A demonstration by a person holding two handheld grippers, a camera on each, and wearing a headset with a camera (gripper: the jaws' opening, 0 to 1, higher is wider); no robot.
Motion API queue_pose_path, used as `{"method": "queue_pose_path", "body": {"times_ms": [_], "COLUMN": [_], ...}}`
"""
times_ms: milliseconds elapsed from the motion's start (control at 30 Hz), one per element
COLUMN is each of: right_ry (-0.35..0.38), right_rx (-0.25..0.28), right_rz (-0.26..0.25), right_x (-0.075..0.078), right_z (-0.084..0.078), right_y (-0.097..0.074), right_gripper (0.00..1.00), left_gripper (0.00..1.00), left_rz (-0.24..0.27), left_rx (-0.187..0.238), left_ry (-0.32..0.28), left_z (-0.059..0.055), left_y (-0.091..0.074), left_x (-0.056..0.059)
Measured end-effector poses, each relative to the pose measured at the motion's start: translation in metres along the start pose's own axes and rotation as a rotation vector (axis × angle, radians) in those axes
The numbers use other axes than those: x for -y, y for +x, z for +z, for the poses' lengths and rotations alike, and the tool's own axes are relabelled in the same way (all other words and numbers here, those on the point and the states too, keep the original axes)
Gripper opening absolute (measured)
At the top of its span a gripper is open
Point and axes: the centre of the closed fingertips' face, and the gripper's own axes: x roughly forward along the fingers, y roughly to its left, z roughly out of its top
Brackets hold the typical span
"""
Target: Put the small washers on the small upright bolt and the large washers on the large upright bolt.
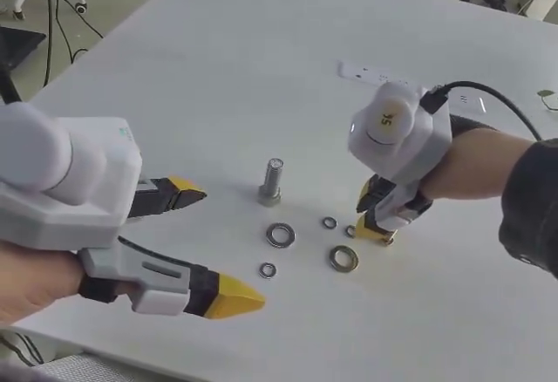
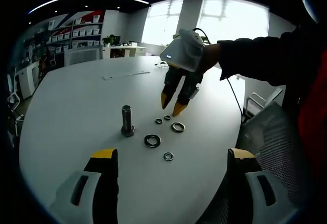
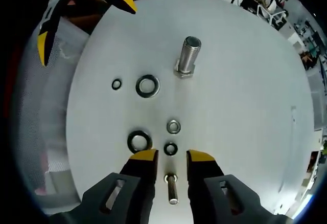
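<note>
While beside washers, bolt within claw

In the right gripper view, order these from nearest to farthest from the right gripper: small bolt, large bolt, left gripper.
1. small bolt, between the jaws of the right gripper.
2. large bolt, upright, ahead.
3. left gripper, far upper left.

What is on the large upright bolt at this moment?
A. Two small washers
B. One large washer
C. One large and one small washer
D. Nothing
D: the large bolt stands bare, and the large washer nearest to it lies flat on the table.
</note>
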Motion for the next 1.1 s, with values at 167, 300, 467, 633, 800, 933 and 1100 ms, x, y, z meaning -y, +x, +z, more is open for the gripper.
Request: {"method": "queue_pose_path", "body": {"times_ms": [167, 300, 467, 633, 800, 933, 1100], "right_ry": [-0.014, -0.024, -0.032, -0.032, -0.030, -0.029, -0.022], "right_rx": [-0.014, -0.030, -0.041, -0.049, -0.059, -0.060, -0.057], "right_rz": [0.012, 0.018, 0.023, 0.028, 0.032, 0.031, 0.038], "right_x": [-0.002, -0.003, -0.002, 0.000, 0.001, 0.000, -0.002], "right_z": [0.003, 0.001, -0.001, -0.002, -0.005, -0.005, -0.005], "right_y": [0.003, 0.008, 0.011, 0.013, 0.015, 0.015, 0.015], "right_gripper": [0.23, 0.23, 0.21, 0.19, 0.19, 0.18, 0.17], "left_gripper": [0.88, 0.88, 0.88, 0.88, 0.88, 0.88, 0.88], "left_rz": [0.003, 0.003, 0.005, 0.002, 0.002, 0.001, 0.000], "left_rx": [0.001, 0.001, 0.004, 0.003, 0.003, 0.003, 0.000], "left_ry": [-0.002, -0.005, -0.009, -0.012, -0.013, -0.013, -0.013], "left_z": [0.000, -0.001, -0.002, -0.003, -0.003, -0.003, -0.003], "left_y": [-0.001, -0.001, -0.002, -0.002, -0.001, 0.000, 0.000], "left_x": [-0.001, -0.001, -0.002, -0.002, -0.003, -0.002, -0.002]}}
